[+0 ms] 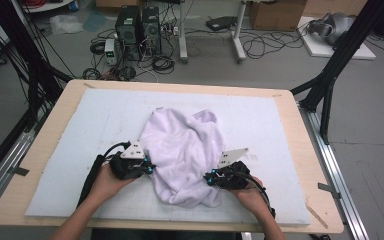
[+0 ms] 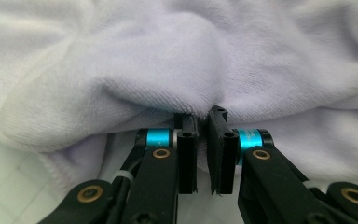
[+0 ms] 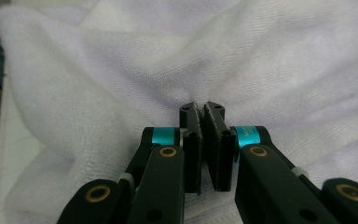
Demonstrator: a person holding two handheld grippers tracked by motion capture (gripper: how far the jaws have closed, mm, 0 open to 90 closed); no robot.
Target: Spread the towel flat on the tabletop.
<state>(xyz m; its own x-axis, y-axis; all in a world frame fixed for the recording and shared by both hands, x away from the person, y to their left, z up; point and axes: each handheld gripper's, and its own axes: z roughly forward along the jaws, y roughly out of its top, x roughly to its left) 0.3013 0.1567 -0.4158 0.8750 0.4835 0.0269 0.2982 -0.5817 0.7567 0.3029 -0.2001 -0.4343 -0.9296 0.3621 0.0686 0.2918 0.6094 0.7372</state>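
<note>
Towel [image 1: 182, 155], white and crumpled, lies bunched between the two grippers on the mat [image 1: 70, 150]. Left gripper [image 1: 147, 167] is clenched on a fold at its tips; right gripper [image 1: 209, 177] likewise pinches the cloth's opposite edge.

A white foam mat [image 1: 105, 120] covered the wooden table [image 1: 55, 112]; beyond it stood two black computer towers [image 1: 139, 27], tangled floor cables [image 1: 260, 45] and a cardboard box [image 1: 276, 14].
</note>
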